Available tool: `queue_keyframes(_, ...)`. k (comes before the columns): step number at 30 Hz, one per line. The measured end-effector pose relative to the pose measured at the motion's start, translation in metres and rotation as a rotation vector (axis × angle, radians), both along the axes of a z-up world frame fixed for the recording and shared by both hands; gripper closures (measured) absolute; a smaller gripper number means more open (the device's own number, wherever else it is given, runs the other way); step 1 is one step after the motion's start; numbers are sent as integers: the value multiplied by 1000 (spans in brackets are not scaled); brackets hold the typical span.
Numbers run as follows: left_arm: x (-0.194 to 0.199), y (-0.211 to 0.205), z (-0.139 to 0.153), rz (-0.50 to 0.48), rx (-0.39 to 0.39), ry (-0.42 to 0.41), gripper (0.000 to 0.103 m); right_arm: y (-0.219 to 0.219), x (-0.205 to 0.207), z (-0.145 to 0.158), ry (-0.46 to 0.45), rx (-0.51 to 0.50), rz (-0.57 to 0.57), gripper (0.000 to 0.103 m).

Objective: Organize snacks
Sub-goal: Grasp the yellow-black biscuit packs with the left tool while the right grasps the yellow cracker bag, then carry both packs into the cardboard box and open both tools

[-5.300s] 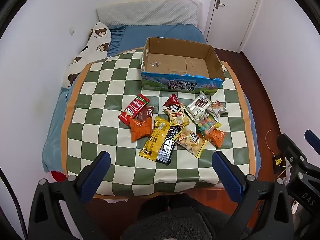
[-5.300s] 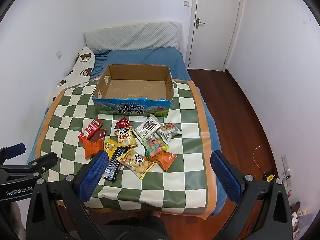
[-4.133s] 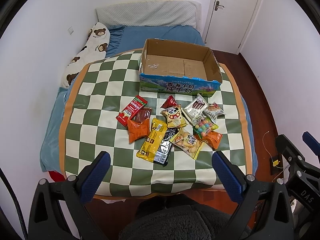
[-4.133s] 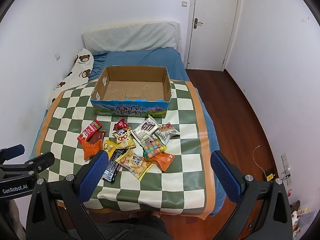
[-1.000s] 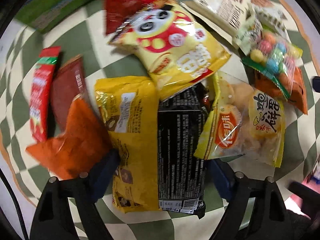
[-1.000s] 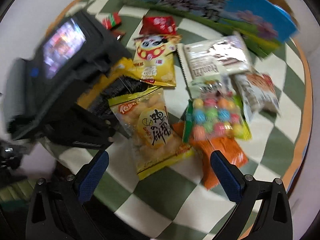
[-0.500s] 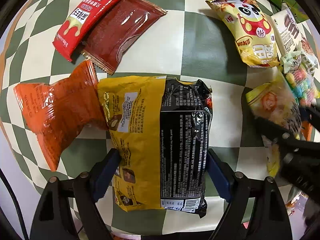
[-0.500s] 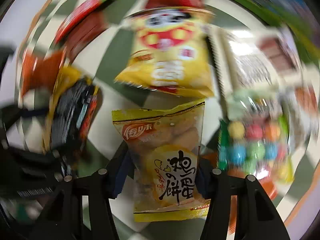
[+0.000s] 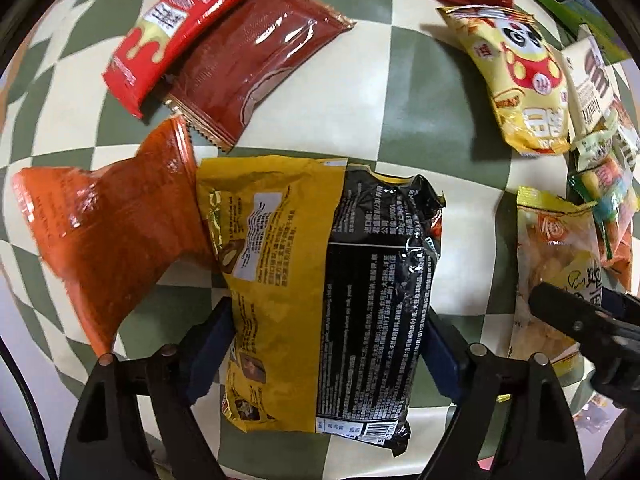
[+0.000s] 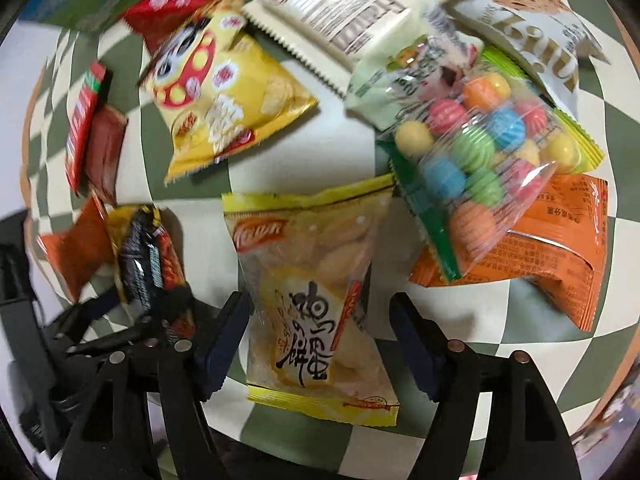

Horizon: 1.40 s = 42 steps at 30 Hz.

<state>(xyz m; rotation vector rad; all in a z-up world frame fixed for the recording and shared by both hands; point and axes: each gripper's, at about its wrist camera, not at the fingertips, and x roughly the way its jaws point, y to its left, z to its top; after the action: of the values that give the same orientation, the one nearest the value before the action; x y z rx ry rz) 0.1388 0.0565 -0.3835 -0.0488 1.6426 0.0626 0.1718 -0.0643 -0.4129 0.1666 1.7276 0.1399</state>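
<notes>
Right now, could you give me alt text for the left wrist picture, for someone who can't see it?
The left gripper has its blue fingers on either side of a yellow-and-black foil snack bag lying on a green-and-cream checkered cloth. An orange crinkly packet lies beside it; more snacks are scattered around.
</notes>
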Motion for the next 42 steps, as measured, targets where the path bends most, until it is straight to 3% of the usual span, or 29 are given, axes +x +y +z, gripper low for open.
queue_keyframes(3,1,1,-2,-15,23,-10,18,22,-4,-2,-42,-61,43,30)
queue_keyframes(5,4,1,-5,-22,27,-10,18,38,-7,-3,-65,-78,54,49)
queue_keyframes(10,11,3,3,-45,26,-28,18,69,-25,-8,-110,-98,24,60)
queue_keyframes(21,24,22,56,-91,-73,-131,18,68,-73,53,-225,-17,-129,65)
queue_keyframes(27,54,19,121,-144,-133,-266,18,60,-77,116,-351,70,-219,65)
queue_keyframes(34,116,5,207,-148,-187,-399,18,11,-32,222,-504,178,-230,65)
queue_keyframes(40,191,-13,250,-135,-153,-425,18,-13,55,260,-568,217,-190,65)
queue_keyframes(42,227,-13,247,-120,-154,-407,18,-15,86,260,-570,214,-180,65)
